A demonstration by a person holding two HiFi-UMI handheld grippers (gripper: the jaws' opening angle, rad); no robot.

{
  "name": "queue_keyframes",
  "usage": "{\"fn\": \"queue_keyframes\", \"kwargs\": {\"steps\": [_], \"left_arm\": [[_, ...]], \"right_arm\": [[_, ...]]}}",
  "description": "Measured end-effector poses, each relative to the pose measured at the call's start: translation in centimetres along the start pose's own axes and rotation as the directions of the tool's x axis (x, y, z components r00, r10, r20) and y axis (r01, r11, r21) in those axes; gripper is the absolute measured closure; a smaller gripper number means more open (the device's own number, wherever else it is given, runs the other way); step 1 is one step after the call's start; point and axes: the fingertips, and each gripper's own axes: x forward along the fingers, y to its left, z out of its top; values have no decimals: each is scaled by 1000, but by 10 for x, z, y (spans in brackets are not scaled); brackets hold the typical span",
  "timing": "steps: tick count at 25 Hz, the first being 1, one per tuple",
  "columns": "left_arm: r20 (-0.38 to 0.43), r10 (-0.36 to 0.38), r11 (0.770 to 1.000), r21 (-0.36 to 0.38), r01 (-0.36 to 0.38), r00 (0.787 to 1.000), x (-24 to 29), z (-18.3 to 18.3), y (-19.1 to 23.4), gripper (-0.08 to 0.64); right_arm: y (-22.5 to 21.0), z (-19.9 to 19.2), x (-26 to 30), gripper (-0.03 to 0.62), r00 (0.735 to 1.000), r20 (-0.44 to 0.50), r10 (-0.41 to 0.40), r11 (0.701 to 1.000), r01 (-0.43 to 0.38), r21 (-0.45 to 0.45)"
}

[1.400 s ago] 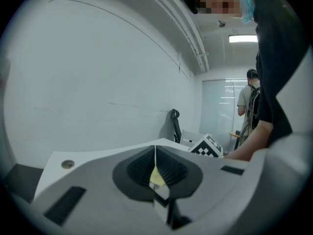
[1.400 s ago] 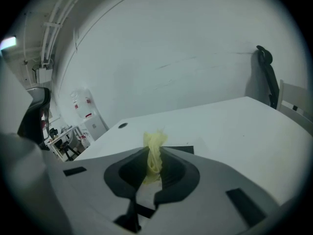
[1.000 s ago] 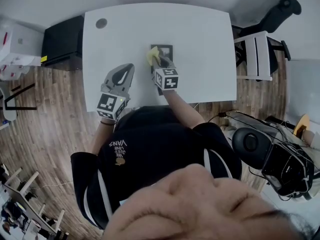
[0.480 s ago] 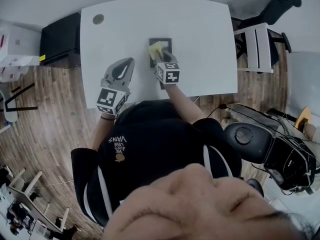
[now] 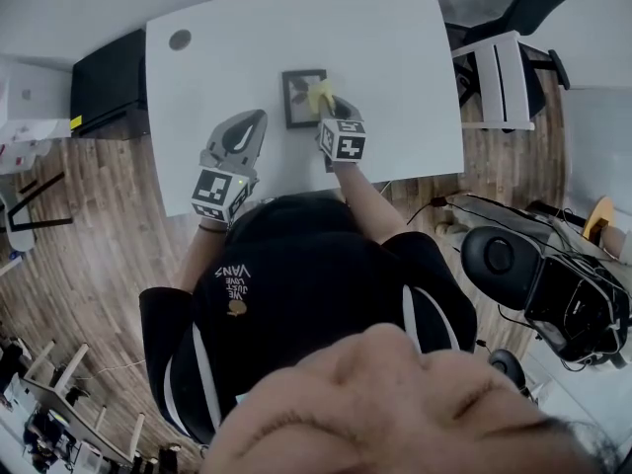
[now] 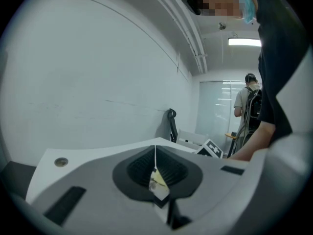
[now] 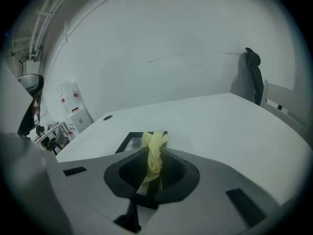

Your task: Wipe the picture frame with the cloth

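A small black picture frame lies flat in the middle of the white table. My right gripper is shut on a bunched yellow cloth, which rests at the frame's right edge. In the right gripper view the cloth sticks up from between the closed jaws of the right gripper, with the frame just beyond them. My left gripper hovers over the table to the left of the frame, shut with nothing in it. Its jaws meet along a thin seam in the left gripper view.
A round cable hole sits near the table's far left corner. A black cabinet stands left of the table and a white chair to its right. Another person stands far back in the room.
My right gripper has carried the cloth from the frame's left part across to its right edge. The left gripper has kept its place beside the frame.
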Motion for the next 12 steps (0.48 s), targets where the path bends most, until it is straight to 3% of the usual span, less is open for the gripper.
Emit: {"fn": "queue_keyframes", "kwargs": {"steps": [12], "left_arm": [[1,-15,1000,-3,15,1000,1,-2,-8,543]], "right_arm": [[-27,-3,-15,545,998,18,-57,998,56,33]]}}
